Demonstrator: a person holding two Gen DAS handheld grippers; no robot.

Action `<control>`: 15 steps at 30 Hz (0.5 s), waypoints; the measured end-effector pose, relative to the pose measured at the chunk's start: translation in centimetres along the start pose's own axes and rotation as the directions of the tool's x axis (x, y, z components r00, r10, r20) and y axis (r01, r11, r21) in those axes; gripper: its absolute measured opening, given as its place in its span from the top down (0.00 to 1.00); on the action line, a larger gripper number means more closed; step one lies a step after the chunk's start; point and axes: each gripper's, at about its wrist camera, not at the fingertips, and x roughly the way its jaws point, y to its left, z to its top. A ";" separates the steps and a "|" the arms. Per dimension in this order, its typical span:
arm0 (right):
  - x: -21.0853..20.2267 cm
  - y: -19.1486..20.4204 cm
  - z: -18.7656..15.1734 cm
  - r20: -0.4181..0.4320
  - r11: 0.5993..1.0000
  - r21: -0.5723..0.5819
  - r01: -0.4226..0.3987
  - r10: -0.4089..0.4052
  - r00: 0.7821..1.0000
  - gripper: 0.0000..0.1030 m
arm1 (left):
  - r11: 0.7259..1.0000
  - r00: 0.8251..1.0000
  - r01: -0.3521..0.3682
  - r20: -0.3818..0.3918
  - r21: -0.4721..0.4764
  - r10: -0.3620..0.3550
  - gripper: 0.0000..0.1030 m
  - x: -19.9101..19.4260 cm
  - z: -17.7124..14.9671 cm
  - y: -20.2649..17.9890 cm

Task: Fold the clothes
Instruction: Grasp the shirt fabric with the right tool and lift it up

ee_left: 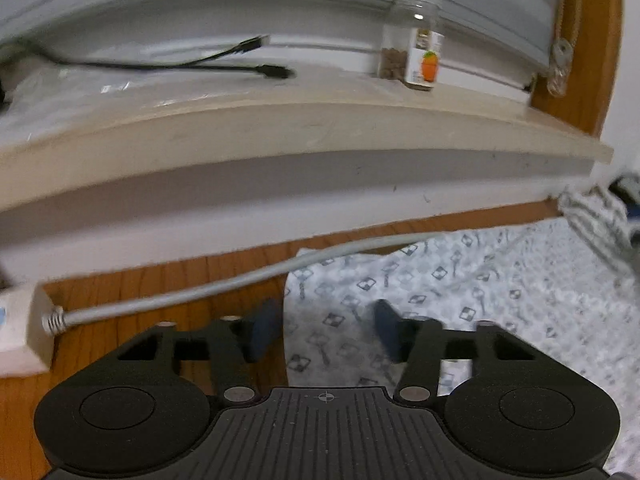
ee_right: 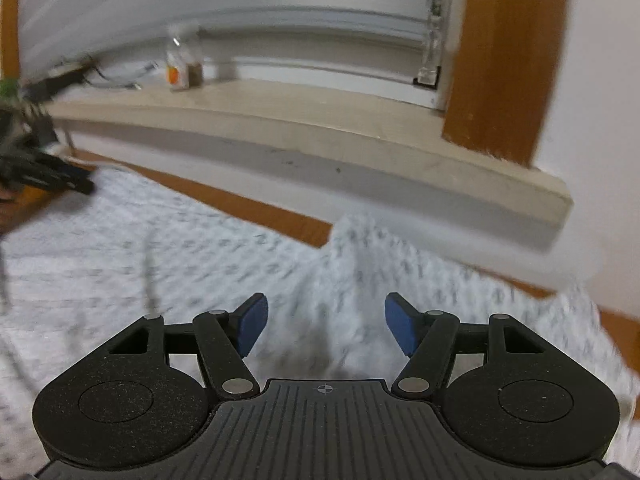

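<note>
Wooden desk (ee_left: 160,280) under a window sill (ee_left: 280,128), patterned cloth (ee_left: 480,280) spread across it. Left gripper (ee_left: 324,332) first: jaws parted, nothing pinched, straddling the cloth's left edge where it meets bare wood, a grey cable (ee_left: 200,292) just beyond. Right gripper (ee_right: 324,328): jaws apart, empty, over the cloth's middle, a raised fold running away towards the desk's far edge. Left looks nearer an edge to grab.

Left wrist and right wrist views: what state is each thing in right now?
White patterned cloth: spread on the wooden table, one fold raised.
Clear plastic jar with orange label: upright, lidless, on the sill.
Left gripper: jaws apart, nothing held.
Right gripper: jaws apart, nothing held.
</note>
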 end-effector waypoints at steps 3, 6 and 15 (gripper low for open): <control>2.6 -0.5 1.4 -0.013 0.999 0.013 0.042 -0.042 0.999 0.37 | 1.000 1.000 0.006 0.009 0.025 -0.006 0.89 -0.1 -0.1 -0.5; 5.1 -1.6 2.4 -0.043 0.998 0.047 0.051 -0.049 0.998 0.37 | 0.999 1.000 0.011 0.017 0.041 -0.011 0.94 -0.7 -0.3 -1.0; 5.0 -2.5 2.7 -0.039 0.999 0.054 0.003 -0.001 0.999 0.91 | 0.997 0.996 0.059 0.058 0.056 -0.062 0.94 -6.2 -2.1 -2.7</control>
